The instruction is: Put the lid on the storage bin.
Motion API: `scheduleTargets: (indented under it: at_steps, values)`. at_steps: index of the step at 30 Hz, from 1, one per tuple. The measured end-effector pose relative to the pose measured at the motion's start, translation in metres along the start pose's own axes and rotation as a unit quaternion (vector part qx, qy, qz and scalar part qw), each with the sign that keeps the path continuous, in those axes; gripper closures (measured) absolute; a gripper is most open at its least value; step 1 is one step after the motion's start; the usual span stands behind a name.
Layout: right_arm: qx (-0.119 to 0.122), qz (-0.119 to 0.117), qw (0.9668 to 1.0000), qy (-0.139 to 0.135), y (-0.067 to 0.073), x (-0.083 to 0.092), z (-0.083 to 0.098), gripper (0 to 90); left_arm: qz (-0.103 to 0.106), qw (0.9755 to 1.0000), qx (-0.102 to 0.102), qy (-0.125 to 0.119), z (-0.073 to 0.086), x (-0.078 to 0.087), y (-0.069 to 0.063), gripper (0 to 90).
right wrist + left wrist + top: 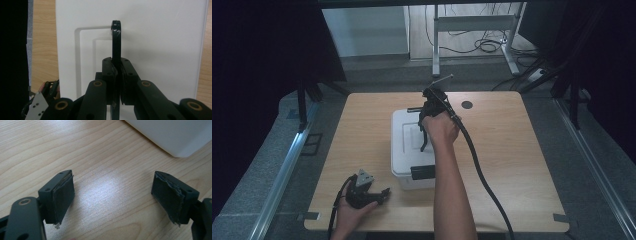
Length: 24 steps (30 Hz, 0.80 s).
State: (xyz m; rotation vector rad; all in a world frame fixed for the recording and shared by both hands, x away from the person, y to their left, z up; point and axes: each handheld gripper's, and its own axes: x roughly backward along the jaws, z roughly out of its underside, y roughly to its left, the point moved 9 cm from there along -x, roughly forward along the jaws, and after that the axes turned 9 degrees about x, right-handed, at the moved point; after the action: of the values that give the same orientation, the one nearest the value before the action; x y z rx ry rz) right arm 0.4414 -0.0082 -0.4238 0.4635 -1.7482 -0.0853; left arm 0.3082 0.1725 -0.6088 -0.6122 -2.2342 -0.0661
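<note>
High view showed a white lidded plastic box [404, 150] sitting at the middle of the wooden table [522, 165], with a black latch on its near wall. Above its lid the right gripper [426, 137] pointed downward, and in the right gripper view its jaws were pressed together on the box's black handle [116, 42], a thin flat bar raised on edge from the recessed panel of the lid [160, 37]. That handle looked rigid and narrow, so a clamp near its middle seemed the sound place to hold; gripped off-centre, the box would probably tip. The box appeared light if empty, though its contents could not be seen, and its smooth plastic walls would likely slip between pads. The left gripper [371, 194] rested on the table near the front-left corner, well apart from the handle, its jaws spread wide over bare wood, one worn pad [62, 200] showing a frayed edge.
</note>
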Motion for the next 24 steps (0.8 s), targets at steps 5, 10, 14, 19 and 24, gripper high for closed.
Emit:
scheduleTargets:
  at_steps: [5,10,14,19,24]
  values:
    - [-0.004,-0.003,1.0000,-0.002,-0.0039,-0.0064,-0.0002,84.5,0.002,1.0000,0.001,-0.001,-0.0002,0.0000,0.0000,18.5]
    - [-0.003,-0.005,1.0000,-0.004,-0.0053,-0.0062,0.0001,84.3,0.000,1.0000,0.000,0.000,-0.0002,-0.0002,-0.0001,18.5]
    - [0.002,-0.006,1.0000,-0.005,-0.0045,-0.0062,-0.0001,84.0,0.000,1.0000,-0.001,0.000,-0.0002,-0.0002,-0.0001,18.5]
    - [0.006,-0.010,0.9999,-0.009,-0.0051,-0.0030,-0.0010,82.5,0.001,1.0000,-0.001,0.000,-0.0003,-0.0003,0.0000,18.5]
    - [0.014,-0.015,0.9997,-0.011,-0.0049,0.0008,-0.0003,74.3,0.000,1.0000,-0.003,0.000,-0.0012,-0.0011,-0.0001,18.5]
